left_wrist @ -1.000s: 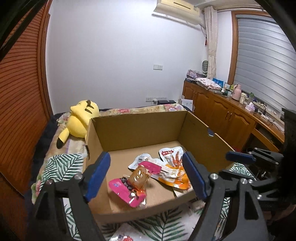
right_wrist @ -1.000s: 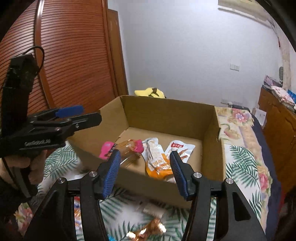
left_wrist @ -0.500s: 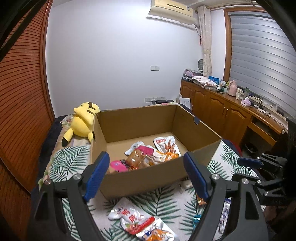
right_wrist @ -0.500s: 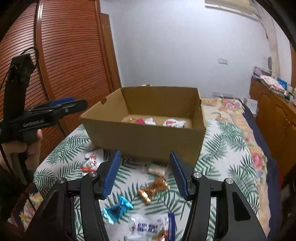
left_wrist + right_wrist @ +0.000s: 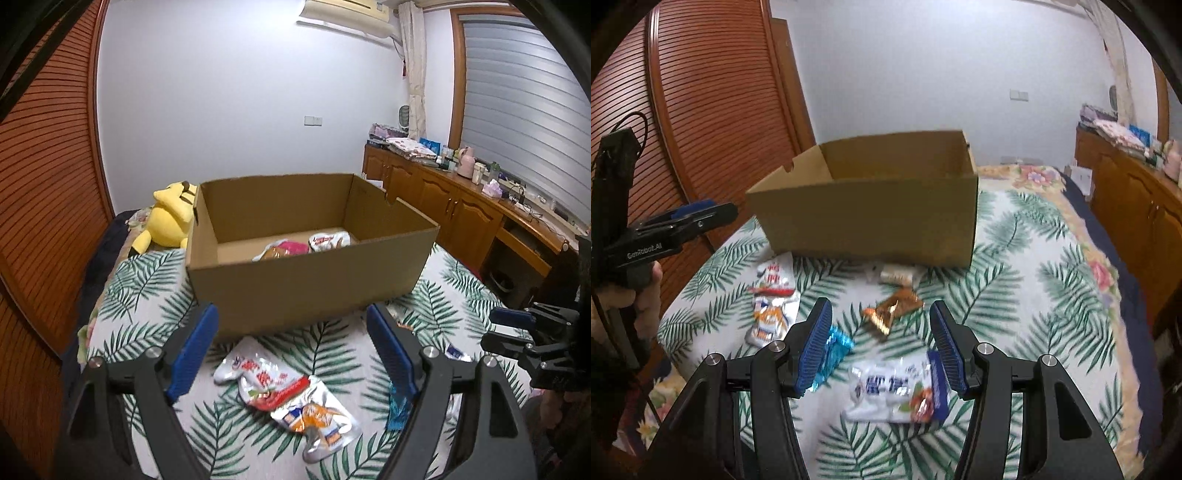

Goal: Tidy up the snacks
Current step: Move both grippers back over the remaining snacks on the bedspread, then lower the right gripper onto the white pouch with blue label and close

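An open cardboard box [image 5: 306,284] [image 5: 871,218] stands on the leaf-print bed; inside it lie several snack packets [image 5: 295,247]. In front of the box lie a white and red packet [image 5: 262,378] [image 5: 772,278], a silver and orange packet [image 5: 317,417] [image 5: 770,319], a blue wrapper [image 5: 397,411] [image 5: 831,350], a gold-brown wrapper [image 5: 892,310], a pale packet [image 5: 899,275] and a white and blue packet [image 5: 897,391]. My left gripper [image 5: 291,350] is open and empty above the white and red packet. My right gripper [image 5: 879,341] is open and empty above the white and blue packet.
A yellow plush toy [image 5: 171,219] lies behind the box at the left. A wooden slatted wardrobe [image 5: 40,184] runs along the left. Wooden cabinets [image 5: 461,210] with clutter stand at the right. The bed edge [image 5: 1123,295] drops off at the right.
Both grippers have pulled back from above the box, toward the near side of the bed. The loose packets in front of the box have come into view.
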A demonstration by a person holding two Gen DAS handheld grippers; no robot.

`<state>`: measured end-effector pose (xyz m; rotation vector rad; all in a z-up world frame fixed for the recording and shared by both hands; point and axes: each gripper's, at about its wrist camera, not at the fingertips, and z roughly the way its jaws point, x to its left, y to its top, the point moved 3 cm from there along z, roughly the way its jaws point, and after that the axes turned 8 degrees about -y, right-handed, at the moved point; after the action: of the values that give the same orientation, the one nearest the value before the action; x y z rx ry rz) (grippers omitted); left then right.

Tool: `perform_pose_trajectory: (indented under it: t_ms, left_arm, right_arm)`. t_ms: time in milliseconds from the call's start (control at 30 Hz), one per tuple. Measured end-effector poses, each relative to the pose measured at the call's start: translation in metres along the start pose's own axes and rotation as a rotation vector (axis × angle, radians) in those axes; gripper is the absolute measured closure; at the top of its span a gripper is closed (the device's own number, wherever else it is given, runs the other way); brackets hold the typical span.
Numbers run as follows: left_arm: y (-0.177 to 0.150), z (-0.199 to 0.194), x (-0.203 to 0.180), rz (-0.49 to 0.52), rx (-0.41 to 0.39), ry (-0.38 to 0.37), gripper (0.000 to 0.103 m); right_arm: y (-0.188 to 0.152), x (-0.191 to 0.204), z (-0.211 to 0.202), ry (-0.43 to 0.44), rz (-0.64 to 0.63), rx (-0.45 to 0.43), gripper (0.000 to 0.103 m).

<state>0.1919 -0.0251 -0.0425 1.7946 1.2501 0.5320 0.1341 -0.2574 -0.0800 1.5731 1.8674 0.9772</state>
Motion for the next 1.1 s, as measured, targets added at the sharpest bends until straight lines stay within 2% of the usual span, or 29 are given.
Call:
perform_pose_trajectory:
  t_ms: [567,700,867,967,1100]
  left_arm:
    - [-0.081,0.030,0.017,-0.073,0.065,-0.008,0.020]
    - [-0.088,0.035,0.023,-0.080,0.068,-0.014,0.020]
    - [-0.088,0.037,0.026,-0.095,0.060,-0.040,0.020]
    - [-0.088,0.041,0.025,-0.086,0.075,-0.050,0.020]
    - [-0.089,0.043,0.026,-0.093,0.083,-0.071,0.020]
  right_arm:
    - [-0.065,0.001,0.016,-0.007,0.051,0.136,0.047]
    - [-0.071,0.001,0.014,-0.006,0.070,0.142,0.047]
    - [-0.079,-0.004,0.013,-0.050,0.097,0.158,0.046]
    - [-0.082,-0.009,0.013,-0.063,0.132,0.167,0.039]
    - [-0.081,-0.017,0.017,-0.019,0.209,0.177,0.038]
